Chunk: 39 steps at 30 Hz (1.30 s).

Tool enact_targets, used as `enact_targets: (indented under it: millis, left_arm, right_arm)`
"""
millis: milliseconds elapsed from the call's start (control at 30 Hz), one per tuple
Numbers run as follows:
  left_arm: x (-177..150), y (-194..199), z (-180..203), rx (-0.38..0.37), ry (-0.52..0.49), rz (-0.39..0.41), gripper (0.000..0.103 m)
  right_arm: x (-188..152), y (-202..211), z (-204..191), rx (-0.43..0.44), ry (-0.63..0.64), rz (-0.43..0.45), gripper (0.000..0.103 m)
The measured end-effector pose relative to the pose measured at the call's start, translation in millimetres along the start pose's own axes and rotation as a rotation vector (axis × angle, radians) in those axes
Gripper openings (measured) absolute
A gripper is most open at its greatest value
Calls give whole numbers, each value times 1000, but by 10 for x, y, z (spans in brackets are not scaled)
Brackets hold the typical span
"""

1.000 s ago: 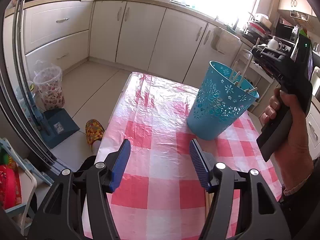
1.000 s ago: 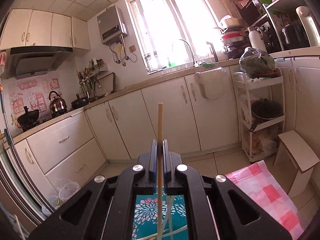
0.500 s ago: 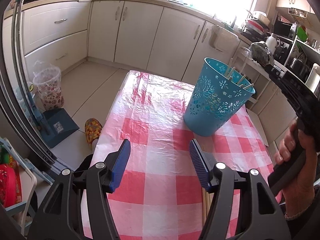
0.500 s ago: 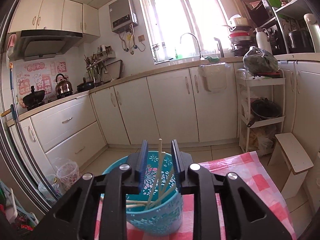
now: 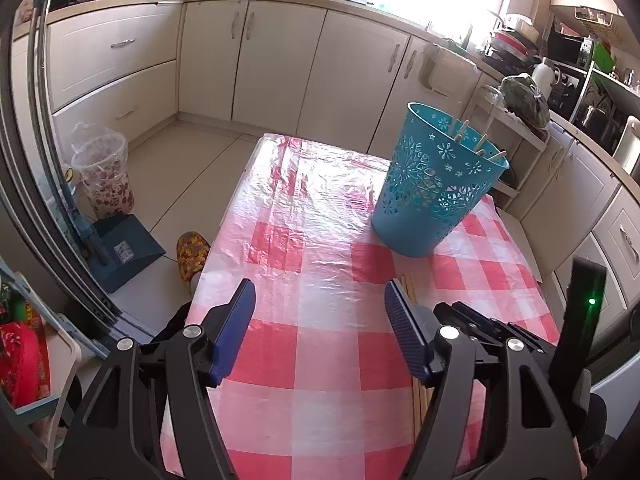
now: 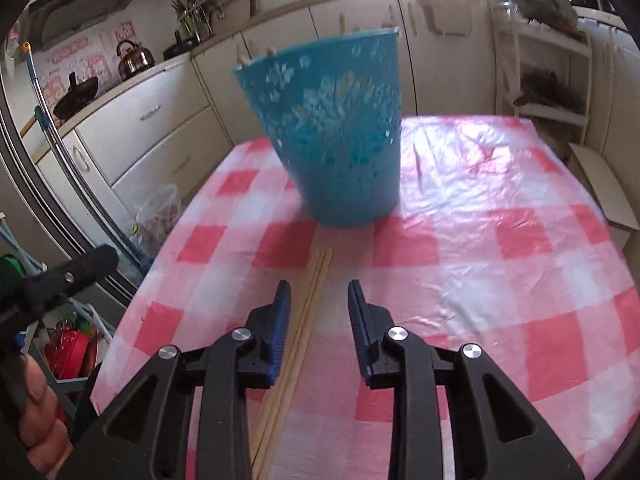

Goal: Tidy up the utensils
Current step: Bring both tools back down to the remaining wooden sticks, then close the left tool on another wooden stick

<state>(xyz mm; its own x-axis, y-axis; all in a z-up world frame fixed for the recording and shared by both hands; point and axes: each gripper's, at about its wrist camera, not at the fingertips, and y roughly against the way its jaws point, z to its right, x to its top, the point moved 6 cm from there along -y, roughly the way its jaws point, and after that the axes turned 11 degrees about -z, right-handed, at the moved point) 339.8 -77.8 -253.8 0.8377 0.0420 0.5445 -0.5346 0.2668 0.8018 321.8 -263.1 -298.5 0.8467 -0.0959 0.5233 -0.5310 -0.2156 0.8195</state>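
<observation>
With the left gripper (image 5: 320,320) opening over bare cloth and the right gripper (image 6: 316,320) parted and empty, the chopsticks (image 6: 308,308) lying bunched just inside its left finger risk a multi-stick or glancing pinch.

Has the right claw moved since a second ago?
Yes. The right claw has dropped from above the blue basket toward the chopsticks lying on the tablecloth.

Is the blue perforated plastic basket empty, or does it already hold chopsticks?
Not empty: wooden chopsticks poke above the rim of the upright blue perforated plastic basket.
</observation>
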Motion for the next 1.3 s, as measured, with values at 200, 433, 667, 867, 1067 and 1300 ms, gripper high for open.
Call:
enact_targets:
  millis: [200, 433, 667, 867, 1067, 1300]
  left_arm:
    - [-8, -31, -65, 1, 14, -11, 70]
    - [-36, -97, -52, 5, 8, -33, 71]
    - [-106, -435, 272, 6, -99, -143, 73]
    - [-127, -814, 602, 32, -186, -210, 73]
    - [-121, -1065, 704, 73, -205, -256, 73]
    - [-139, -1168, 691, 115, -212, -283, 73]
  right_arm:
    - [27, -292, 22, -35, -12, -51, 21]
    - [-45, -383, -41, -80, 50, -74, 16]
    - [-71, -300, 134, -122, 83, -129, 9]
    - [-194, -151, 416, -124, 67, -174, 9]
    - [-217, -109, 498, -83, 15, -162, 9]
    - [-216, -95, 500, -55, -1, -163, 9]
